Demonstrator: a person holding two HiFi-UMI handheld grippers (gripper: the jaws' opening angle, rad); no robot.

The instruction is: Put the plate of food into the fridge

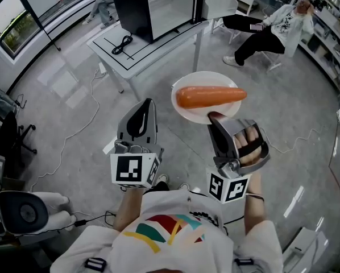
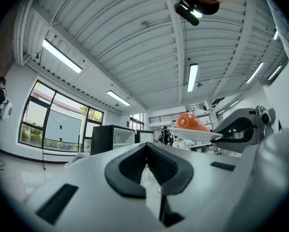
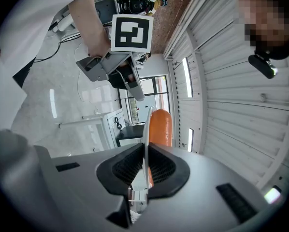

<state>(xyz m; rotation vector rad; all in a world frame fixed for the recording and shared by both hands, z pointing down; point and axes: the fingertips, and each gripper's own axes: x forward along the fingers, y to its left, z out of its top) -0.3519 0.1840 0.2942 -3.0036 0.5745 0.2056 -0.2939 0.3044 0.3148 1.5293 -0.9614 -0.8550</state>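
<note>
Two grippers out front: the right gripper [image 1: 215, 119] is clamped on the near rim of a round white plate [image 1: 187, 111] carrying a long orange carrot-shaped piece of food [image 1: 210, 96], up in mid-air (rim sits edge-on between its pads). The left gripper [image 1: 146, 104] has its jaws together on nothing, beside the plate. The black glass-door fridge [image 1: 150, 7] sits on a white table [image 1: 104, 45] well ahead.

Left tongs [image 2: 145, 168] closed, empty; plate [image 2: 195, 135] with carrot [image 2: 190, 122] upper right, fridge [image 2: 113, 138] beyond.
</note>
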